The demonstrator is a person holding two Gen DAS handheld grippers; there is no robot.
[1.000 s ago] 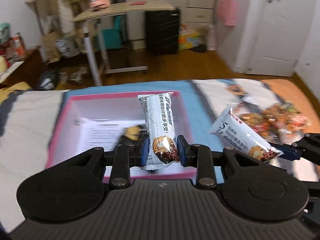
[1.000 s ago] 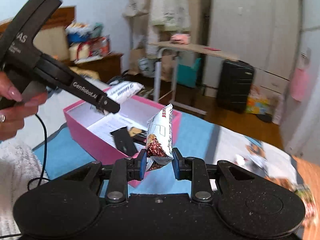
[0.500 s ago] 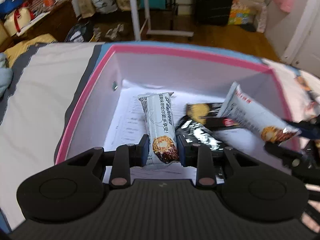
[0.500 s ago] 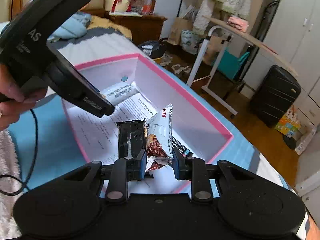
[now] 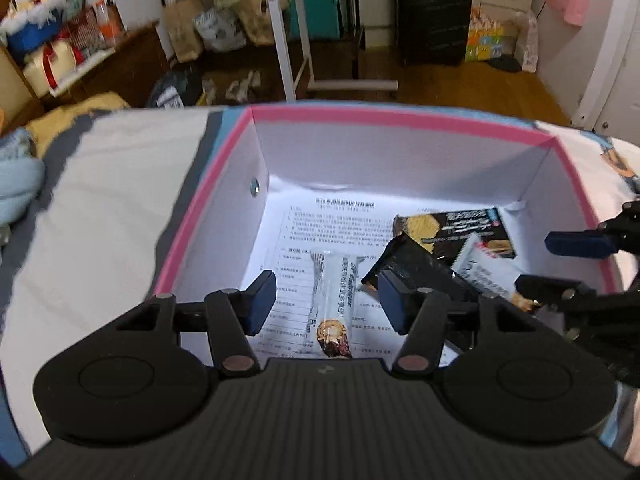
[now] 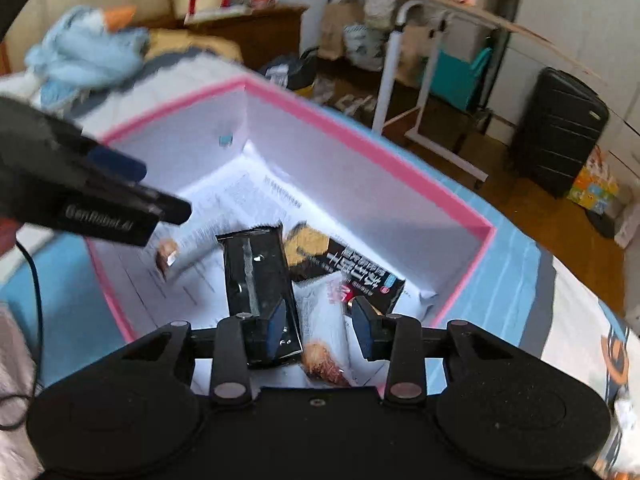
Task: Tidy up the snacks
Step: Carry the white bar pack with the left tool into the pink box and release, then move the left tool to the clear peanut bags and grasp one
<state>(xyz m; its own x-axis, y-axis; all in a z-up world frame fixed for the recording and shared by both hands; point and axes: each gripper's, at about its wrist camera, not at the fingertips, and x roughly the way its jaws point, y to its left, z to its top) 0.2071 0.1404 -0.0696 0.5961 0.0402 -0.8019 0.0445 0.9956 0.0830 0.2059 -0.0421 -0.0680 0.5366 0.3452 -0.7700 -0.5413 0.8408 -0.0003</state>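
Note:
A pink box with white walls and a printed sheet on its floor sits on the bed. My left gripper is open above a white snack bar lying on the sheet. My right gripper is open over another white snack bar, which also shows in the left wrist view. A black wrapper and a dark biscuit pack lie beside them. The left gripper's fingers show in the right wrist view.
The box rests on a blue and white bed cover. Beyond the bed stand a white-legged side table, a black suitcase and a wooden shelf with bags.
Both grippers lowered into the box and opened. Each white snack bar has dropped from its jaws onto the box floor.

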